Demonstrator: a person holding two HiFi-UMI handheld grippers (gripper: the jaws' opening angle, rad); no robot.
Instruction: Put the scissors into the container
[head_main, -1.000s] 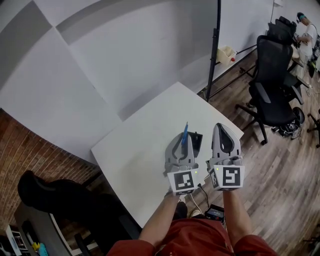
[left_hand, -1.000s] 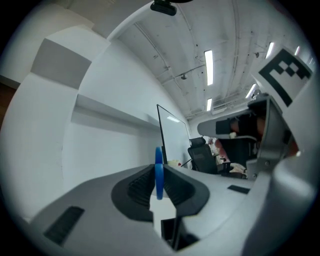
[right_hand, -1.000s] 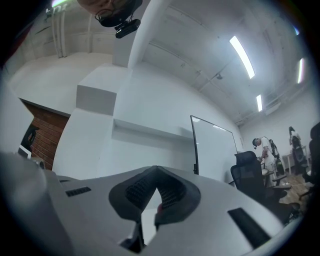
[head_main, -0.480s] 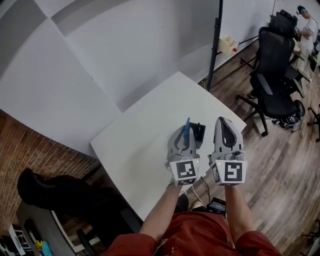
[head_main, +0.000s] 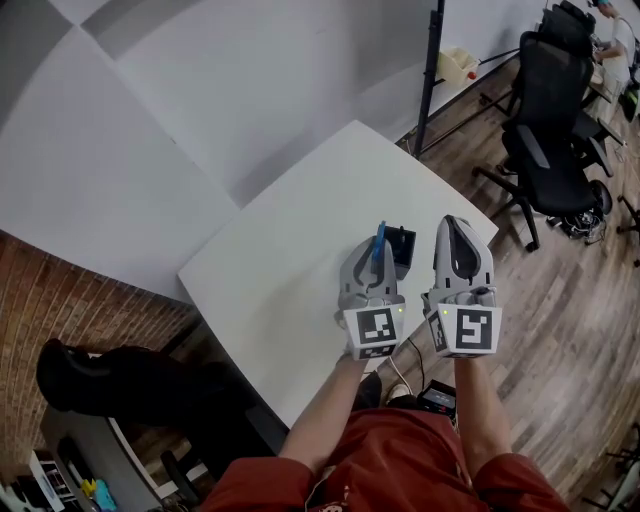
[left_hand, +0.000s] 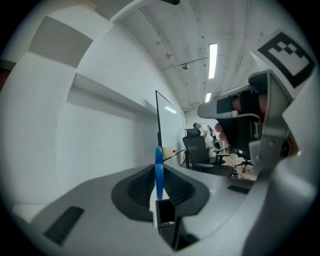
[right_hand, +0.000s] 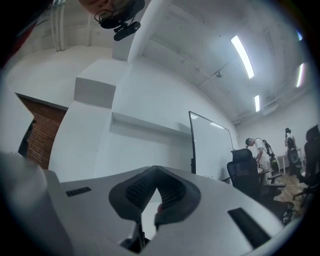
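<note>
Left tongs (head_main: 375, 248) clamp blue scissors (head_main: 378, 243) upright, directly over black container (head_main: 403, 247); right tongs (head_main: 456, 226) alongside, jaws closed. White wall (head_main: 250, 90), wood floor (head_main: 560, 300), brick strip (head_main: 90, 300) ring white table (head_main: 290, 270). Office chair (head_main: 545, 110) beyond table's right corner. Container near table's far right edge.

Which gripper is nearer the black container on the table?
Left. The left gripper, holding the blue scissors, hangs right at the container, which shows just below its fingers; the right gripper is off to the container's other side, apart from it.
</note>
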